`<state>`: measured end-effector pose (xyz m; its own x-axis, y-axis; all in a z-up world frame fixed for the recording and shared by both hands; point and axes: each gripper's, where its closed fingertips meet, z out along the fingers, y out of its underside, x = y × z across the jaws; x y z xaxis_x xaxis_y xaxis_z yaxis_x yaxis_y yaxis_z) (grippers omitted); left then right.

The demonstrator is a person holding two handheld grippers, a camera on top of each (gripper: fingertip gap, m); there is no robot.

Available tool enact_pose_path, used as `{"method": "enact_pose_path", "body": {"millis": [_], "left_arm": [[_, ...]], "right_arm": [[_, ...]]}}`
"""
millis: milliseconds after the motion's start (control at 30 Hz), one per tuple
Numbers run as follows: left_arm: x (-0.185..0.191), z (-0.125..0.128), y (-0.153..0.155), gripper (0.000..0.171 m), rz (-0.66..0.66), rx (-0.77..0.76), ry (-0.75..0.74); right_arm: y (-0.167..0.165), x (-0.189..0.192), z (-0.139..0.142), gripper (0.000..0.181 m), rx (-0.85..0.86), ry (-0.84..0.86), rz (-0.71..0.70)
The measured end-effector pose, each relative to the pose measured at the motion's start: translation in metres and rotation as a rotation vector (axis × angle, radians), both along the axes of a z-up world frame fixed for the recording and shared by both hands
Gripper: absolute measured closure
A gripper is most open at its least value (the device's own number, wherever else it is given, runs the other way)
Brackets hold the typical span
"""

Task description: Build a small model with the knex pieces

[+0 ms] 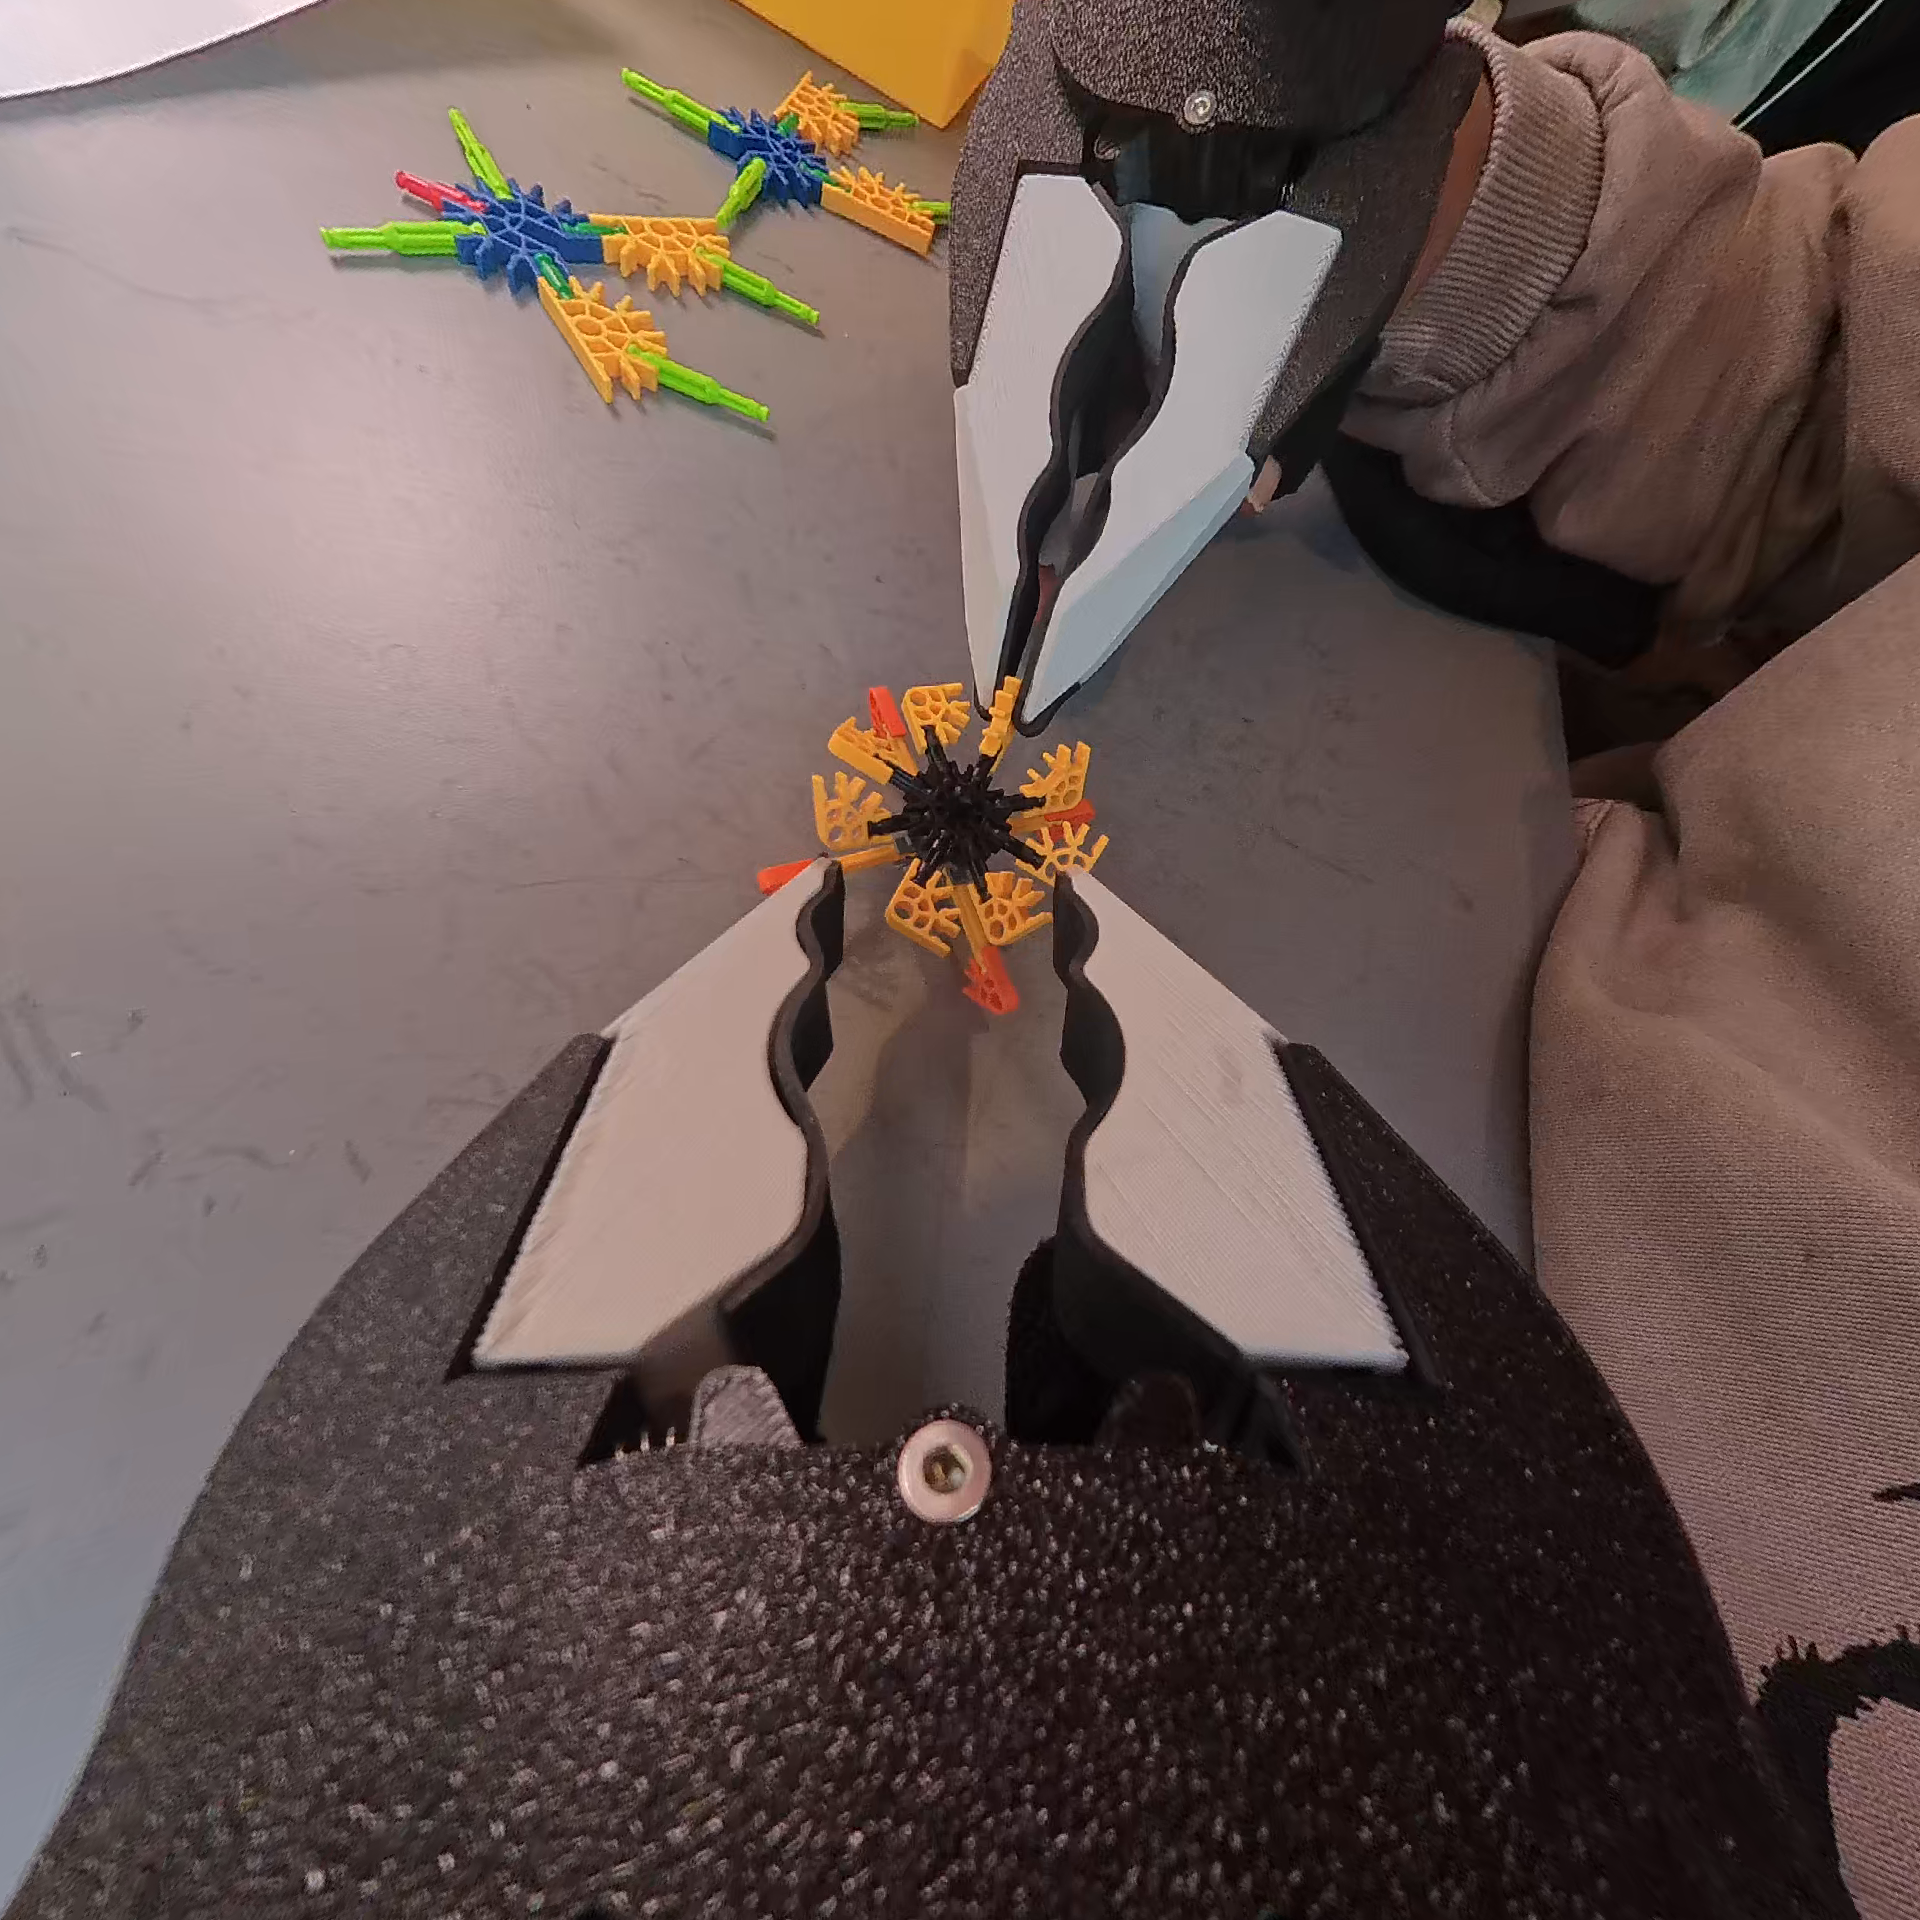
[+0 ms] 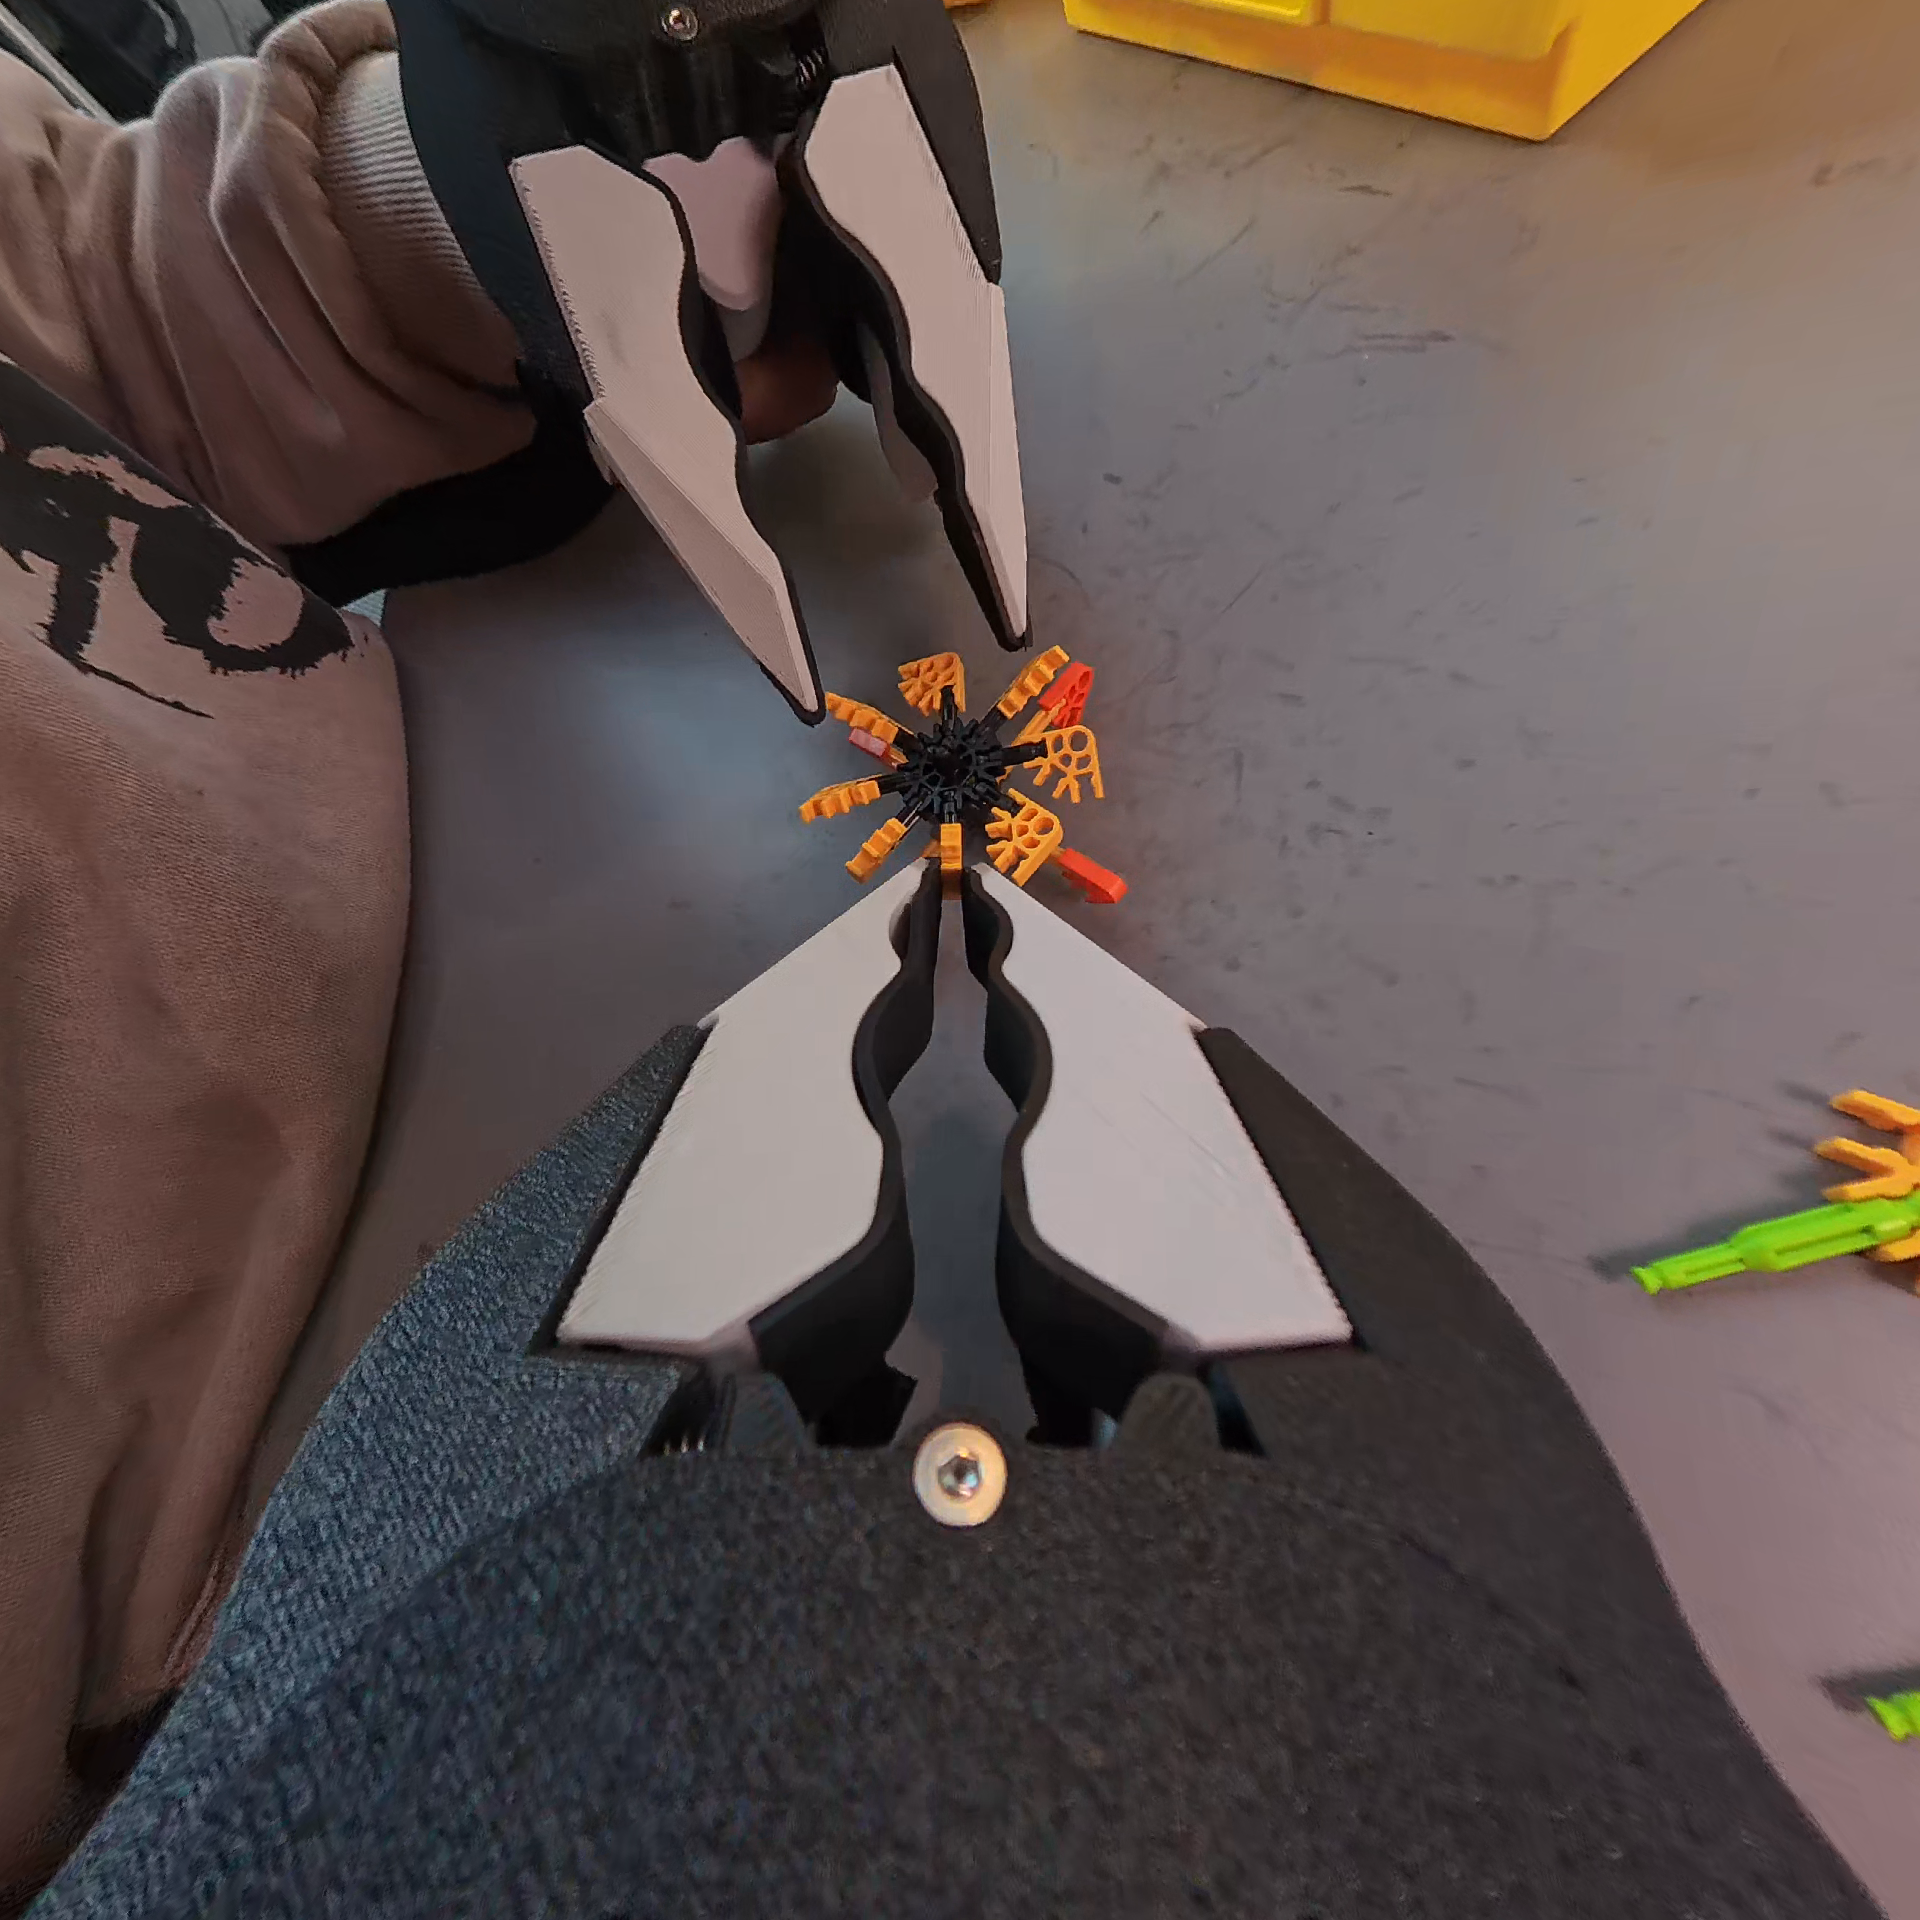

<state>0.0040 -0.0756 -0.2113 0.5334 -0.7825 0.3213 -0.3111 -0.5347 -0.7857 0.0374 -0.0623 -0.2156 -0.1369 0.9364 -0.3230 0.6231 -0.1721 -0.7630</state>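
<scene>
The right claw was nearly closed, its tips pinching one orange connector on the near rim of a spoked cluster. This was a black hub with short black rods radiating to orange connectors and a few red pieces. In the left wrist view the same right claw came down onto the far rim of the cluster, gripping that connector edge-on.

The left claw stood wide and held nothing. Its two tips flanked the side of the cluster opposite the right claw. One tip lay just beside an orange arm and a red piece, but contact could not be confirmed. From the right wrist view the left claw was likewise spread just beyond the cluster.

The cluster sat low over the grey bench. Whether it rested on the bench or was borne by the right claw could not be settled.

Well apart from the cluster, beyond it in the left wrist view, lay two flat assemblies of blue, yellow and green parts. Behind them stood a yellow bin. A loose green rod lay well to the cluster's side. A person's brown sleeve came close behind the right claw. Nothing stood between either claw and the cluster.
</scene>
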Motion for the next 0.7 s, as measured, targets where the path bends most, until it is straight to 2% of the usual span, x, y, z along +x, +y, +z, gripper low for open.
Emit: {"method": "enact_pose_path", "body": {"millis": [100,167,300,433,533,633,700], "left_arm": [[0.002,-0.006,-0.004,0.132,-0.024,-0.027,0.010],[0.004,-0.006,-0.006,0.138,-0.039,-0.033,0.006],[0.003,-0.007,-0.007,0.139,-0.043,-0.026,0.015],[0.001,-0.006,-0.007,0.140,-0.067,-0.016,0.014],[0.002,-0.006,-0.012,0.140,-0.161,-0.004,0.019],[0.005,-0.007,-0.024,0.140,-0.300,-0.029,0.015],[0.006,-0.007,-0.026,0.140,-0.330,-0.049,-0.005]], "right_arm": [[-0.003,0.000,-0.001,0.179,0.018,-0.003,0.013],[-0.005,0.001,0.000,0.179,0.021,-0.001,0.027],[-0.005,0.007,0.012,0.165,0.086,0.050,0.082],[0.006,0.016,0.023,0.165,0.349,0.151,0.162],[-0.001,0.015,0.023,0.164,0.563,0.233,0.270],[-0.005,0.009,0.012,0.162,0.736,0.211,0.358],[-0.011,0.007,0.006,0.161,0.805,0.204,0.397]]}}
